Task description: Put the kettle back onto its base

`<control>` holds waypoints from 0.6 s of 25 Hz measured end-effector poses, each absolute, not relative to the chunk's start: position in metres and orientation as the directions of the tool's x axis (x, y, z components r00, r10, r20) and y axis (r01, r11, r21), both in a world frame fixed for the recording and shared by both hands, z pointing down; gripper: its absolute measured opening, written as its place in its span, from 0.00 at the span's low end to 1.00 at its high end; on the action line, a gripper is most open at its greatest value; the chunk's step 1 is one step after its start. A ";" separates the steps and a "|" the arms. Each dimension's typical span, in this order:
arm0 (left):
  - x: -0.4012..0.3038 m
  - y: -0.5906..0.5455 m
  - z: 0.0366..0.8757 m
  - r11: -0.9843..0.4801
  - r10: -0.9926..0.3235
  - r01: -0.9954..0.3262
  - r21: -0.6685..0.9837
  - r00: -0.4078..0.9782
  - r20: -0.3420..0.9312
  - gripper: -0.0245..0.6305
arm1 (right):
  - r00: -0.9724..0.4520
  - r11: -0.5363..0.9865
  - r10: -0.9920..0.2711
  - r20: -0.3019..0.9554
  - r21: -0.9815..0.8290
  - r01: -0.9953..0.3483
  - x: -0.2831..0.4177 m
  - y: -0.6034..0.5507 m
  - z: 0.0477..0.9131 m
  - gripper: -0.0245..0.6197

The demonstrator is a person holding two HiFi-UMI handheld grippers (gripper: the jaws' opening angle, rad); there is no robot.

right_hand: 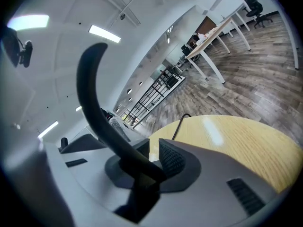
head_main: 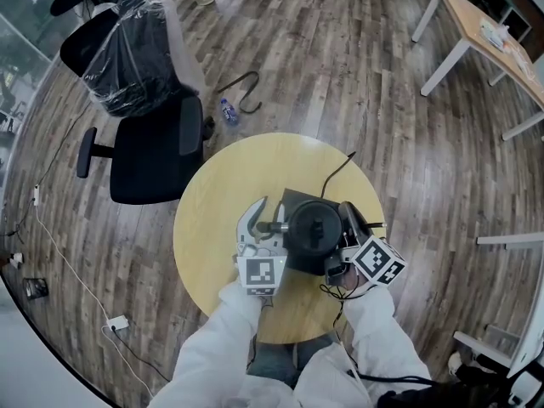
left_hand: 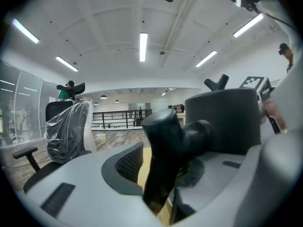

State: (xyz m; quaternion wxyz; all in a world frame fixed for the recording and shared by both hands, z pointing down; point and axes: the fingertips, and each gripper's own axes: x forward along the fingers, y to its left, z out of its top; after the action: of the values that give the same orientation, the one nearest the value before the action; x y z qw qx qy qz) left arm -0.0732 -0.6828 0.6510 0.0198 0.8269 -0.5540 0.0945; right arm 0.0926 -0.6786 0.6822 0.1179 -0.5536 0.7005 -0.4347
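**Kettle [head_main: 314, 229] seated on its base [head_main: 293, 201], right of centre on the round table [head_main: 217, 202], with a gripper at each side.**

The left gripper [head_main: 265, 223] has its jaws well apart. The kettle's stubby black side grip [left_hand: 170, 138] stands between them, and a sliver of tabletop shows beside the left pad. The right gripper [head_main: 347, 221] has its jaws only a little apart, with the thin curved handle [right_hand: 94, 98] between them. Bare wood lies left of and beyond the base, with less toward the right rim. The cord [head_main: 338, 170] runs from the base toward the far rim. Off the table, a plastic-wrapped office chair [head_main: 144, 100] stands near the far-left rim. A desk [head_main: 484, 32] is well apart at far right, with open floor between.
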 end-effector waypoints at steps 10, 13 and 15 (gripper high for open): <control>-0.090 -0.640 0.652 -0.355 -0.917 -0.935 0.025 0.353 0.188 0.25 | -0.299 -0.039 -0.900 0.318 -0.742 -0.669 0.102 -0.641 0.679 0.22; -0.097 -0.625 0.656 -0.342 -0.913 -0.938 0.053 0.345 0.218 0.25 | -0.297 -0.056 -0.896 0.330 -0.748 -0.662 0.104 -0.623 0.684 0.22; -0.103 -0.615 0.657 -0.326 -0.914 -0.942 0.077 0.335 0.227 0.25 | -0.307 -0.053 -0.893 0.330 -0.753 -0.656 0.100 -0.612 0.682 0.22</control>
State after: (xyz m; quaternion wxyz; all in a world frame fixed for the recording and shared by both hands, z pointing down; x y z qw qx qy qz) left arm -0.1028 -0.6150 0.6570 0.0978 0.8113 -0.5720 0.0711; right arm 0.1003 -0.6122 0.6816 0.1331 -0.5736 0.6753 -0.4442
